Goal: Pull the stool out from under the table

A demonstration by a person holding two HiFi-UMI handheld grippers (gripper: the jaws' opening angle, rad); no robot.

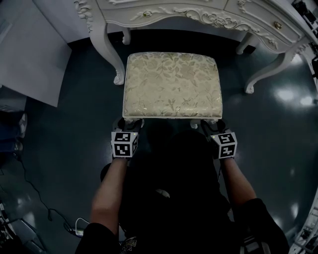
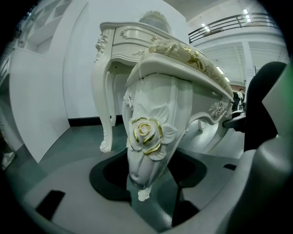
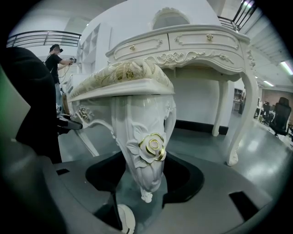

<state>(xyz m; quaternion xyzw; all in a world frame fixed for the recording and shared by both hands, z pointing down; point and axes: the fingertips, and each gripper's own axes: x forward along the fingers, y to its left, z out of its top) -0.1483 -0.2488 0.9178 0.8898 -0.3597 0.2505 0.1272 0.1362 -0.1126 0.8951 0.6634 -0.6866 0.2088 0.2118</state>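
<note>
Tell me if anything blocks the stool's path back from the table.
Nothing visible does. The left gripper and right gripper clasp the stool by its front legs; the table stands beyond it, away from the path.

One stool (image 1: 172,85): cream seat with pale gold floral pattern, white carved legs, each bearing a gold-edged rose (image 2: 146,135). One table (image 1: 159,6): white, with gold knobs (image 3: 209,36). The floor (image 1: 69,149) is glossy dark grey-green; the left gripper (image 1: 128,122) and right gripper (image 1: 212,125) carry black-and-white square markers.

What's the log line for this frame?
task: pull stool out | left gripper: shut on left leg | right gripper: shut on right leg | stool: rear between table legs
</note>
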